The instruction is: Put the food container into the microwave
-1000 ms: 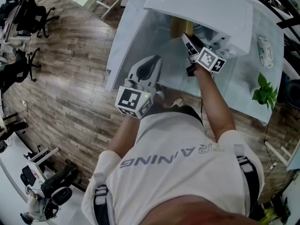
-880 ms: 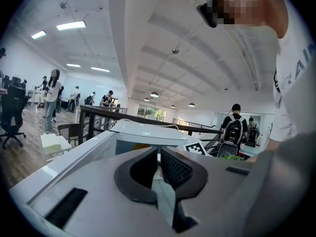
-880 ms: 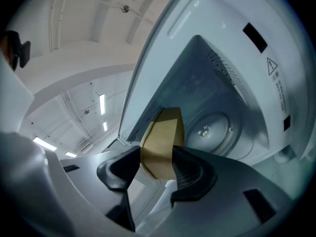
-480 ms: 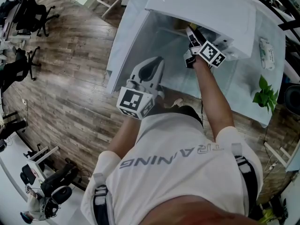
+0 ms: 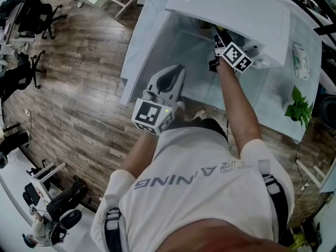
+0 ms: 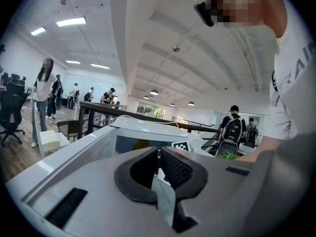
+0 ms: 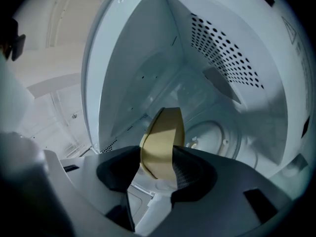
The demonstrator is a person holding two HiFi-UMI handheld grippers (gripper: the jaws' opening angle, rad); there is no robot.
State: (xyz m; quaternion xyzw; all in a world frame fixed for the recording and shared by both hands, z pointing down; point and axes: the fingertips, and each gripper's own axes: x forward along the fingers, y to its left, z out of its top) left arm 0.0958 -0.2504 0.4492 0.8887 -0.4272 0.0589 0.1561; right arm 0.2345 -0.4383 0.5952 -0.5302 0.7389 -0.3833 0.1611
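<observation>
The white microwave (image 5: 231, 9) stands on the table with its front open. In the right gripper view I look into its cavity, with the round turntable (image 7: 213, 138) on the floor. My right gripper (image 7: 157, 158) is shut on the tan food container (image 7: 161, 141), held on edge just inside the opening above the cavity floor. In the head view only its marker cube (image 5: 234, 56) and the forearm show; the jaws are hidden under the microwave's top. My left gripper (image 5: 175, 73) hangs back at the table's near edge, jaws shut with nothing between them (image 6: 159, 163).
A pale glass-topped table (image 5: 152, 41) carries the microwave. A small green plant (image 5: 296, 103) and a white packet (image 5: 300, 62) sit at its right end. Office chairs (image 5: 37, 14) stand on the wooden floor to the left. People stand far off in the left gripper view.
My right gripper has pushed farther into the microwave and slightly down. The tan container, seen at the opening a second ago, is now out of sight in the head view. The left gripper stayed put.
</observation>
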